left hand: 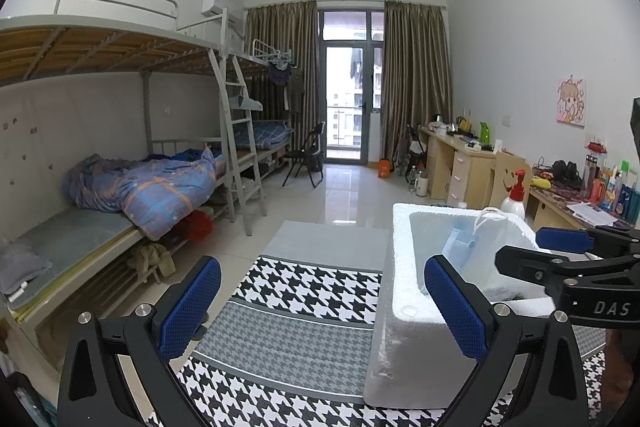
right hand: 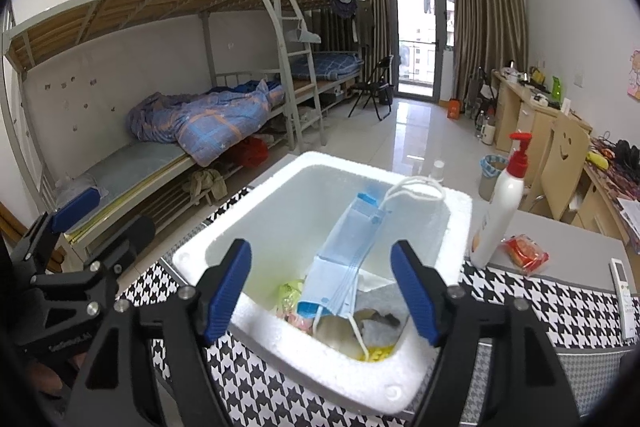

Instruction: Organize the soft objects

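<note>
A pale blue pleated face mask [right hand: 345,255] with white ear loops is leaning slantwise inside the white foam box [right hand: 456,227], its upper end resting against the far wall and its lower end lying on the yellow, pink and grey soft items at the bottom. The box is sitting on the black-and-white houndstooth tabletop [right hand: 560,303], with a white pump bottle with a red top [right hand: 502,203], a red snack packet [right hand: 525,253] and a white remote control [right hand: 624,297] standing to its right. The right gripper [right hand: 320,291] is hovering spread over the box's near rim, holding nothing, while the left gripper [left hand: 322,307] is hanging spread and empty over bare cloth beside the box's left wall.
</note>
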The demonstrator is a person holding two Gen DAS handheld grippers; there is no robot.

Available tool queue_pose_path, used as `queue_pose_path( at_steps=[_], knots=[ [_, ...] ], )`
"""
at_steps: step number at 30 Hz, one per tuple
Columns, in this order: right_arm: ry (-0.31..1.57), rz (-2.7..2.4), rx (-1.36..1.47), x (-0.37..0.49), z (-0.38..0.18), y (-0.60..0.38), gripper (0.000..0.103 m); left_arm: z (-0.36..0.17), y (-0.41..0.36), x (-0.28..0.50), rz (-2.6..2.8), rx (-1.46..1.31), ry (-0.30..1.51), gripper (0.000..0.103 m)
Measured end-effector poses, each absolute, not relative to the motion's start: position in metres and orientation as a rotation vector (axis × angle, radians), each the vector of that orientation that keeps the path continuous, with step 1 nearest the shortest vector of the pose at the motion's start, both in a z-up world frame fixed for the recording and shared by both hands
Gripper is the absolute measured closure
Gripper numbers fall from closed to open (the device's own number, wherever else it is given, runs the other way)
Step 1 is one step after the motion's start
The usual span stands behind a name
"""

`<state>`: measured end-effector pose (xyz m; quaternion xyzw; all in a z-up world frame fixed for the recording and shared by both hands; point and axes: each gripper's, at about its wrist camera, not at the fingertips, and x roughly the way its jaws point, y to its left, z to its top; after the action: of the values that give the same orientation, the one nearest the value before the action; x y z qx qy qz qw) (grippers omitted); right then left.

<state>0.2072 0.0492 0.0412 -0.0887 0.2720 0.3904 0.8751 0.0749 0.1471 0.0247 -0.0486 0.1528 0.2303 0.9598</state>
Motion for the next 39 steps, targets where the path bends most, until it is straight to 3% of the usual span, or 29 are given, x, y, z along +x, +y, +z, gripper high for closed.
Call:
queue_pose_path(
  at_steps=[29, 34, 39],
  knots=[
    [0.46, 0.727, -0.098, 0.197, 0.058, -0.01, 0.027, 0.049, 0.109, 0.077, 0.356, -0.066, 0.252, 0.001],
    [0.424, 0.687, -0.085, 0.196, 0.06, -0.024, 0.014, 0.052, 0.1, 0.078, 0.31, -0.06, 0.238, 0.001],
    [0.413, 0.649, -0.059, 0.196, 0.061, -0.038, 0.013, 0.053, 0.09, 0.082, 0.269, -0.049, 0.24, 0.001]
  ],
)
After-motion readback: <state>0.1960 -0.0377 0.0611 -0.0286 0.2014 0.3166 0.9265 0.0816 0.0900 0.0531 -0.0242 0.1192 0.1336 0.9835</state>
